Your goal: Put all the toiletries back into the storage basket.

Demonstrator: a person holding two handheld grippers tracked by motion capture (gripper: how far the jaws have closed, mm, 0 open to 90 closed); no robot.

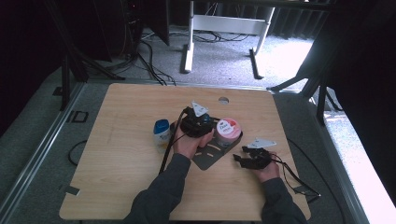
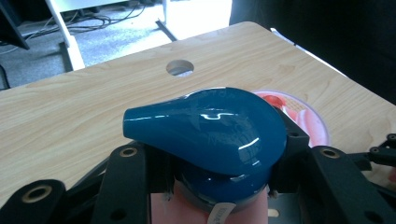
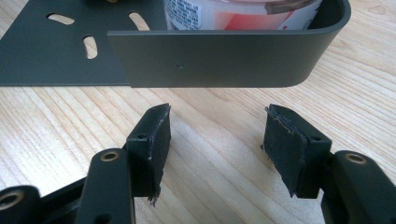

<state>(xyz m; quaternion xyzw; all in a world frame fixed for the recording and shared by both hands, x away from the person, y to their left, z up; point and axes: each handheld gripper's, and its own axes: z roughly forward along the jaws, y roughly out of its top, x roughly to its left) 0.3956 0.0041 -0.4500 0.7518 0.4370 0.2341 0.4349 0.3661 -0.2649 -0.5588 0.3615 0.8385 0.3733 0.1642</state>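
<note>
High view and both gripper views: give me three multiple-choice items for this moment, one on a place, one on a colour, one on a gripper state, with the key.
1. Where does the pink-lidded jar stand?
A. on the floor
B. in the dark metal bracket
C. on the blue-capped bottle

2. What colour is the pump head between the left gripper's jaws?
A. blue
B. yellow
C. white

3. How is the right gripper?
A. shut on the jar
B. shut on a cable
C. open, holding nothing

Key: 1 B, the bracket's curved wall wraps around the jar; 2 A, glossy blue in the left gripper view; 3 C, bare wood shows between its pads.
</note>
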